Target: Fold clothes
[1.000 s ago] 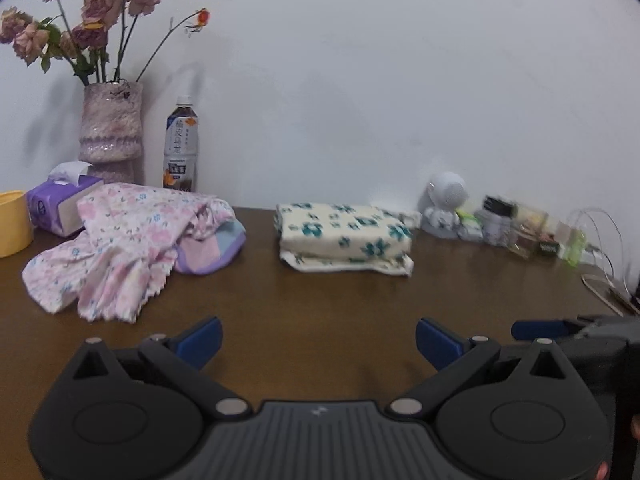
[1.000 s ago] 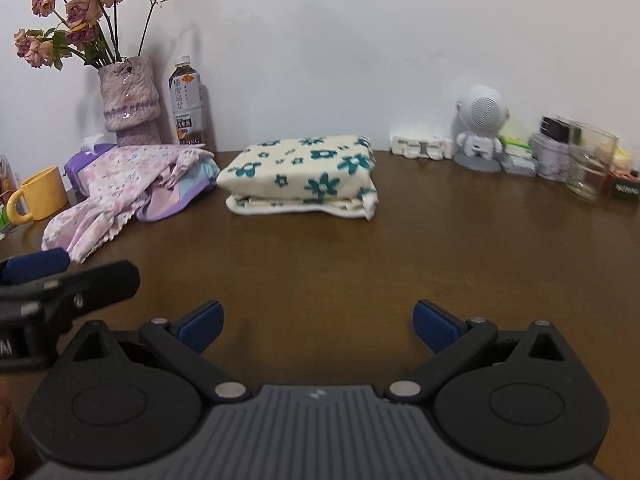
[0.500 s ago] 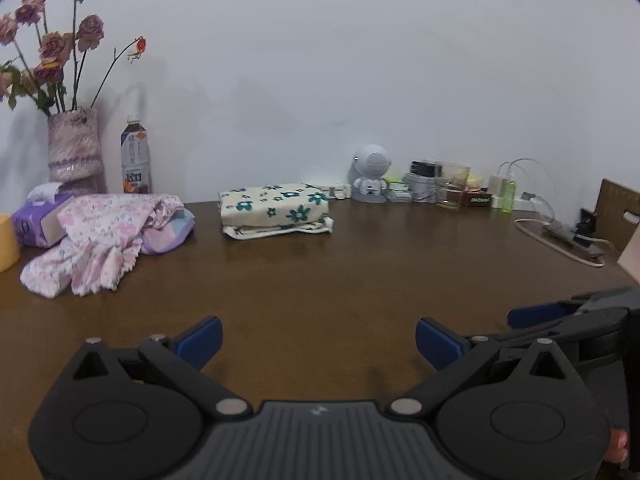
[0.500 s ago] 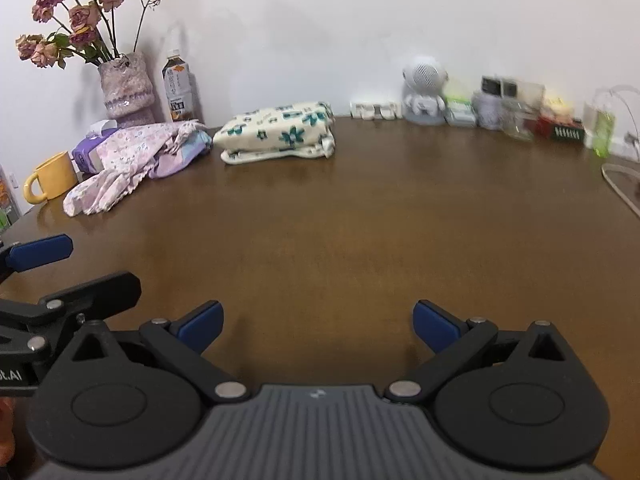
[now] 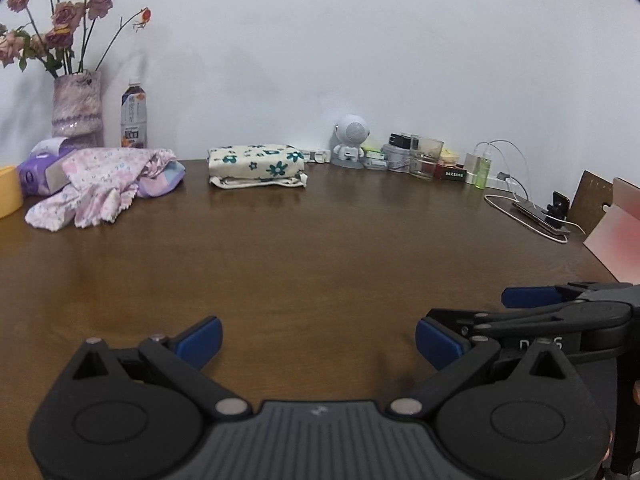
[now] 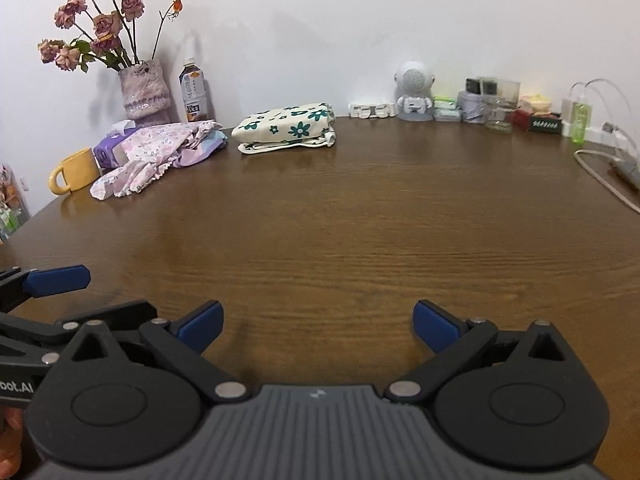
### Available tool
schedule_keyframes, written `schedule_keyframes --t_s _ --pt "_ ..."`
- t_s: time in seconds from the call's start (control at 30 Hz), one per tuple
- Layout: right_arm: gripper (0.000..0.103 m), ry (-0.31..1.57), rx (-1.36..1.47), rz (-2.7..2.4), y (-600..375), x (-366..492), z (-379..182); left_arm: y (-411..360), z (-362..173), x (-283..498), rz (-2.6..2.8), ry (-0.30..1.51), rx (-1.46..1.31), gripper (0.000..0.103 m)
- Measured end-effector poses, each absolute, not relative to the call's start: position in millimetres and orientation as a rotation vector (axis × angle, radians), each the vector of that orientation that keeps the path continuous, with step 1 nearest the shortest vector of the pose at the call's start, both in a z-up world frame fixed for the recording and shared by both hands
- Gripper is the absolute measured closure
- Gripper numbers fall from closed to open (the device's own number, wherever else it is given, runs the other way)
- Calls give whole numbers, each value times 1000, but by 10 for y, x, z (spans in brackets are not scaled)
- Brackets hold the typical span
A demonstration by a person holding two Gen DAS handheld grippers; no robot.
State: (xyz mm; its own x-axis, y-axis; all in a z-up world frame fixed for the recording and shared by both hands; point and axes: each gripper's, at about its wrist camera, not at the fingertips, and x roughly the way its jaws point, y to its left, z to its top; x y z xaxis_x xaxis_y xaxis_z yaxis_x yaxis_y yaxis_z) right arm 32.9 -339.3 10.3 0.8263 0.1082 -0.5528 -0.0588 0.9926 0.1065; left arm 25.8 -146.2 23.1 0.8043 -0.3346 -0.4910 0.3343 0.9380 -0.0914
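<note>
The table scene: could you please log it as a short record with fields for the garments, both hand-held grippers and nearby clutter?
folded garment: cream cloth with teal flowers, folded, at the far edge of the table
unfolded garment: pink floral heap, crumpled, left of the folded one
left hand-held gripper: open, empty, above bare wood
right hand-held gripper: open, empty, above bare wood
beside the heap: yellow mug, tissue box, vase, bottle

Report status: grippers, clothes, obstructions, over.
Left gripper and right gripper open, empty. Cream floral garment folded; pink floral garment heaped, unfolded. Nothing obstructing.
</note>
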Motion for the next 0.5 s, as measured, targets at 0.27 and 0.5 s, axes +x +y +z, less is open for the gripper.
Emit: schedule_keyframes --t_s 0.27,0.5 --pt "0 555 -31 47 -3270 64 76 -1418 185 73 -320 461 -22 0" --pt "0 527 -28 32 -3266 -3 75 -1369 155 95 -328 498 -32 0"
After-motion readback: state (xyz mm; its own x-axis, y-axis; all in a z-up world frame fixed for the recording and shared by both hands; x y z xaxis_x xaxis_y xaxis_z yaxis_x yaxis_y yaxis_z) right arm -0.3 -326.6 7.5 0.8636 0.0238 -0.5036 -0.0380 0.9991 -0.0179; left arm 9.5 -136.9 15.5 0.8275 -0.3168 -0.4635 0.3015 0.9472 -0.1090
